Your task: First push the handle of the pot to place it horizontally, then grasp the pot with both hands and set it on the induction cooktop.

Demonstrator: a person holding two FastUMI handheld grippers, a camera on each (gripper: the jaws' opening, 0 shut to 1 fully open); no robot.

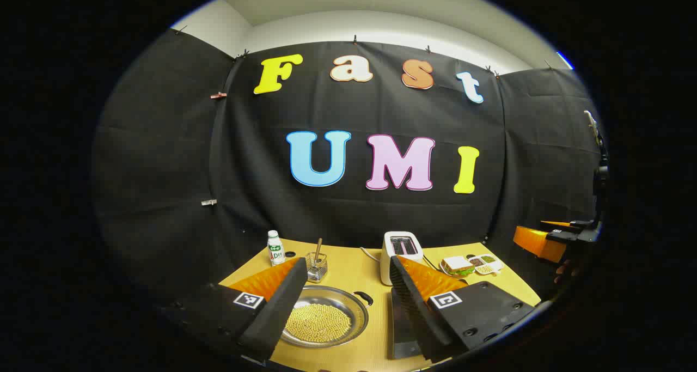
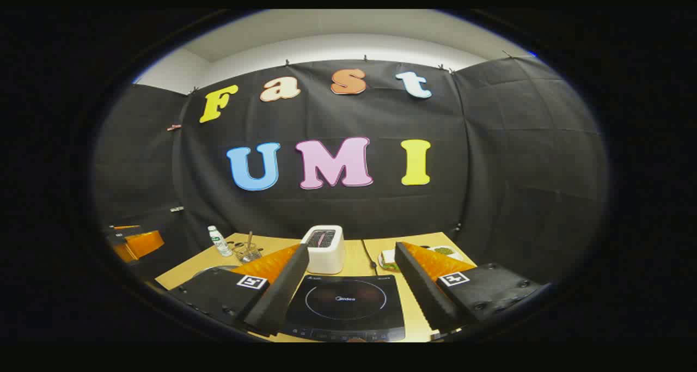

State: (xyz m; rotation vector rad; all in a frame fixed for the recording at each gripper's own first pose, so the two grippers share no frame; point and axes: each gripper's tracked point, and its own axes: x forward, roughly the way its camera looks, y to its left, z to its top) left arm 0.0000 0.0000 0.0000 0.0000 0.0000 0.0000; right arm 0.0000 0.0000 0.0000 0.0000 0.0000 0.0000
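While jaws gape — left: pot point(image 1: 325, 316); right: induction cooktop point(image 2: 345, 306)

Even overhead booth light, soft shadows, sharp centre, strong fisheye bending toward dim edges.

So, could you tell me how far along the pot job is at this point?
Nothing looks done yet. The pot, filled with small yellow beads, sits on the table with its handle at the far right rim, untouched. The induction cooktop is bare. Both the left gripper and right gripper are open, holding nothing. Pushing the handle, grasping and moving the pot all remain.
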